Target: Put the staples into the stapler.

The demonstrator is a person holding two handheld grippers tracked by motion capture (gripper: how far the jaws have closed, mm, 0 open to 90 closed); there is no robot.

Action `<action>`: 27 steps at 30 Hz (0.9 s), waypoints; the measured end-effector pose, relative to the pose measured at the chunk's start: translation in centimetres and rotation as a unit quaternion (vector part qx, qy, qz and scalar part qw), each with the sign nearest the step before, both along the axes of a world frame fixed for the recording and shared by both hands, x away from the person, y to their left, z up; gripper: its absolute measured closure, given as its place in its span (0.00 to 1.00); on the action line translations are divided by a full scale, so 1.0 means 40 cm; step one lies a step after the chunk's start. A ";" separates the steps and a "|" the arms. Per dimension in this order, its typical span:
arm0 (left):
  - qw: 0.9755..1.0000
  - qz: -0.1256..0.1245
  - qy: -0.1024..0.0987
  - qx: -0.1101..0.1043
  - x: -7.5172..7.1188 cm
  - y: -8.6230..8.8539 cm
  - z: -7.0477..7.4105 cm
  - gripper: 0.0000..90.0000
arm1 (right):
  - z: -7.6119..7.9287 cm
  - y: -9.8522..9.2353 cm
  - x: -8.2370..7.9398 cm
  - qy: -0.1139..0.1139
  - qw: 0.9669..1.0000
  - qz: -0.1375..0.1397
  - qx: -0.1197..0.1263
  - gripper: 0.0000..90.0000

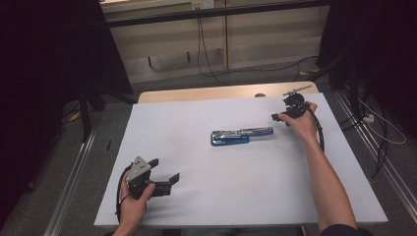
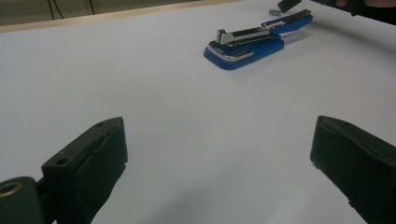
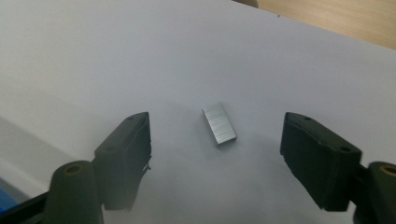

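Hovering right gripper jaws apart around staple strip untouched, left gripper wide open, empty, blue stapler mid-table

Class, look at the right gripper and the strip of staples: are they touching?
Apart. The right gripper view shows the strip of staples lying on the white table between the right gripper's open jaws, bare surface on both sides.

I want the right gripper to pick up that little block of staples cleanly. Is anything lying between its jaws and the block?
Nothing visible. In the right gripper view the staple block lies flat on the bare white table, between the open jaws of the right gripper, touching neither. The blue stapler lies apart, toward the table's middle.
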State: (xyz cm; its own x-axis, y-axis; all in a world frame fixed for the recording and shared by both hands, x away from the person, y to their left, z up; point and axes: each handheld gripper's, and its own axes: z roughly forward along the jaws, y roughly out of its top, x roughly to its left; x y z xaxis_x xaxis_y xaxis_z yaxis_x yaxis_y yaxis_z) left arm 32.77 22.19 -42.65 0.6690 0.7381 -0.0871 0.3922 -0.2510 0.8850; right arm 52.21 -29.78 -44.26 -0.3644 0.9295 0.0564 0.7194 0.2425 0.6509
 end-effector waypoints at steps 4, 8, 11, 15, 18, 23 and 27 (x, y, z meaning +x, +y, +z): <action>1.000 -0.002 -0.001 0.002 0.000 0.000 0.000 0.04 | -0.003 -0.010 0.002 0.004 1.000 -0.003 0.004 0.33; 1.000 -0.001 0.000 0.001 0.001 -0.001 0.000 0.04 | -0.008 -0.012 0.004 0.006 1.000 0.002 0.004 0.41; 1.000 -0.001 -0.001 0.001 0.000 -0.001 0.001 0.04 | -0.008 -0.006 0.007 0.004 1.000 0.011 -0.006 0.46; 1.000 -0.004 -0.001 0.003 0.002 0.000 -0.002 0.05 | -0.005 0.000 0.017 0.025 0.999 0.020 -0.013 0.50; 1.000 -0.004 -0.001 0.004 0.001 0.000 -0.001 0.04 | 0.001 0.009 0.028 0.020 0.999 0.023 -0.024 0.52; 1.000 -0.003 -0.001 0.002 0.000 0.004 -0.001 0.05 | 0.005 0.023 0.048 0.026 0.998 0.037 -0.038 0.64; 1.000 -0.003 0.000 0.002 -0.002 0.005 -0.001 0.05 | 0.010 0.025 0.060 0.036 0.997 0.042 -0.048 0.72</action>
